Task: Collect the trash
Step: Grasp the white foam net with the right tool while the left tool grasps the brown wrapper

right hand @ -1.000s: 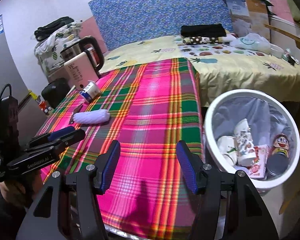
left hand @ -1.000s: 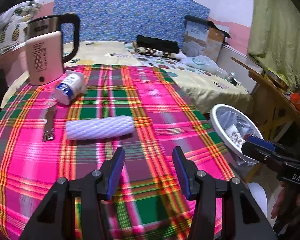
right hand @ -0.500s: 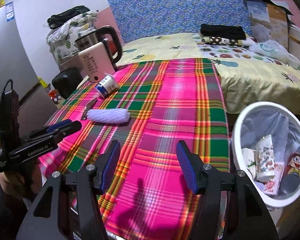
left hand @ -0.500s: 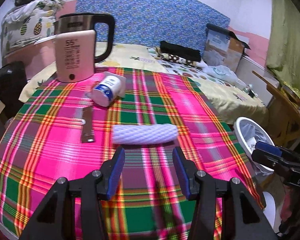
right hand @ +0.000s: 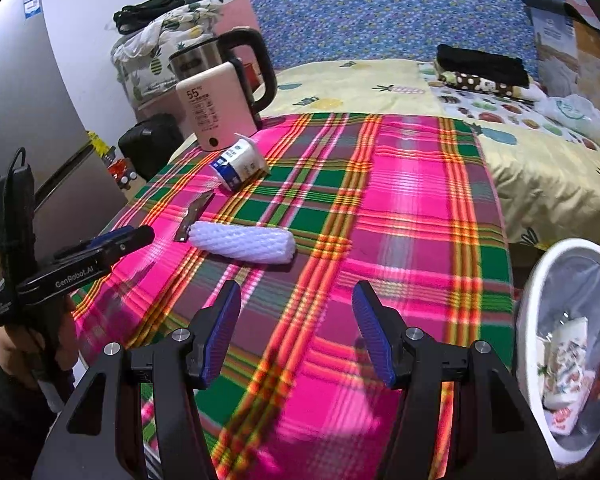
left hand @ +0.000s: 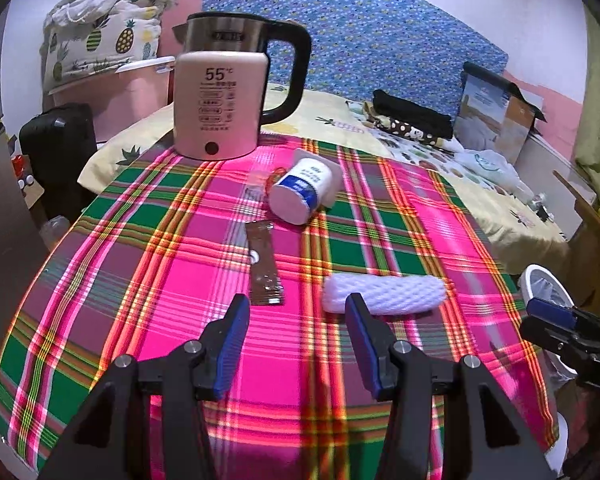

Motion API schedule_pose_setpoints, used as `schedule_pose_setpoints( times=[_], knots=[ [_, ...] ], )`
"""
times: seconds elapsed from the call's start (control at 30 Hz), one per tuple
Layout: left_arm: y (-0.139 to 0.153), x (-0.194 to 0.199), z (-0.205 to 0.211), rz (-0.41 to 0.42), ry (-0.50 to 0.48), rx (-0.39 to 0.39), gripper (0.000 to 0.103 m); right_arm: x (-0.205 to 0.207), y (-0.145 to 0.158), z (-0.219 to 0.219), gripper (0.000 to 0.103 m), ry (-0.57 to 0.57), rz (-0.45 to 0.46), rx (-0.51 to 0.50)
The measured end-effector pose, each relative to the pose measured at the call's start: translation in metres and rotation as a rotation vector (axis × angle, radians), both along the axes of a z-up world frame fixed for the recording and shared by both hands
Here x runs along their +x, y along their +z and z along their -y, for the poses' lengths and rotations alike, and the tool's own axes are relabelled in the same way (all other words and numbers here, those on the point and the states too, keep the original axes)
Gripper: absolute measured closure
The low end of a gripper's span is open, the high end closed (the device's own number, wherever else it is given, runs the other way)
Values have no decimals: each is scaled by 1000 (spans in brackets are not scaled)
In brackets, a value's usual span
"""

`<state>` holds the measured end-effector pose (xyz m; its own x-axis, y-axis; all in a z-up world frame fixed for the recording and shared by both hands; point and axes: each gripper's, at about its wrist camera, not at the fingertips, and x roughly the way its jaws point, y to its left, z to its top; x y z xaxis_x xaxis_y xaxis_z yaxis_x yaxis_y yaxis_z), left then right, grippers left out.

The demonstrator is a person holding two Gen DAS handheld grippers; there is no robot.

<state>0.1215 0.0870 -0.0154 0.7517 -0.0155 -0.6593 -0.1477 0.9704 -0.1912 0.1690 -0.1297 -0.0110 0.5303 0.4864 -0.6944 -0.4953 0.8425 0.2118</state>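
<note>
The left gripper [left hand: 296,340], jaws apart and empty, has swung in over the plaid table, now near the white foam net sleeve [left hand: 384,294] and what looks like a brown sachet [left hand: 264,268]; 1 pickup seems next.

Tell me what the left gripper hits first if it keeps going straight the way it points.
Probably the brown sachet: it lies just ahead of the open left gripper, nearer its left finger. The white foam net sleeve sits off toward the right finger. Depth is hard to judge, so the tablecloth might come first.

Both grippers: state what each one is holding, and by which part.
Nothing is held. The left gripper and right gripper are both open and empty above the tablecloth; the foam sleeve lies untouched.
</note>
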Motion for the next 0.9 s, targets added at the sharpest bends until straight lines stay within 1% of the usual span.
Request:
schedule_pose_setpoints(
  times=[0.33,0.57,0.73,0.87,0.9],
  knots=[
    [-8,7,-23,-16,12,-21,52,20,-8,-44,43,107,5,-62],
    [-11,6,-36,-15,9,-37,52,35,-14,-64,43,172,34,-105],
    [-15,8,-44,-24,13,-47,51,43,-23,-76,43,240,20,-149],
    [-18,11,-46,-30,9,-55,51,43,-32,-82,43,248,11,-210],
    [-18,12,-45,-31,7,-55,51,43,-32,-80,47,237,7,-209]
  ],
)
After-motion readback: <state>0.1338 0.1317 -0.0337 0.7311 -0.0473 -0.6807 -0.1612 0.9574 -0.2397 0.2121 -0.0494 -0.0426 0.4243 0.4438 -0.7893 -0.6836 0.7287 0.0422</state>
